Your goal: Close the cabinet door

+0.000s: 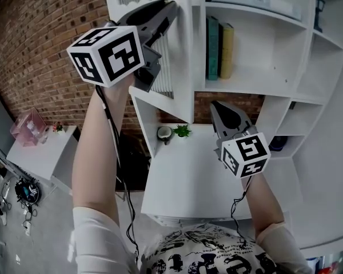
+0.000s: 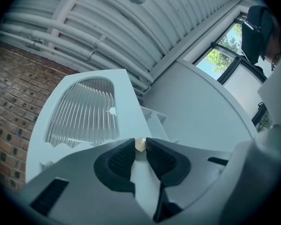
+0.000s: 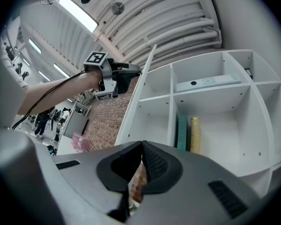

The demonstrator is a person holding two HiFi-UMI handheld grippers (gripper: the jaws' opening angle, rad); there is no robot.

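Left gripper [image 2: 140, 141] pinched on brass knob [image 2: 140, 145]; right gripper [image 3: 141, 147] shut, empty. Swing cabinet door [image 2: 84, 111] along hinge arc, grip square.

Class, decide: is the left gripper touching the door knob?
Touching. The left gripper view shows the left gripper with its jaws closed on both sides of the door knob.

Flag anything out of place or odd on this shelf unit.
The ribbed-glass cabinet door stands swung open from the white shelf unit, with the left gripper shut on its small brass knob. Otherwise nothing stands out: the books stand upright, and nothing looks spilled or damaged.
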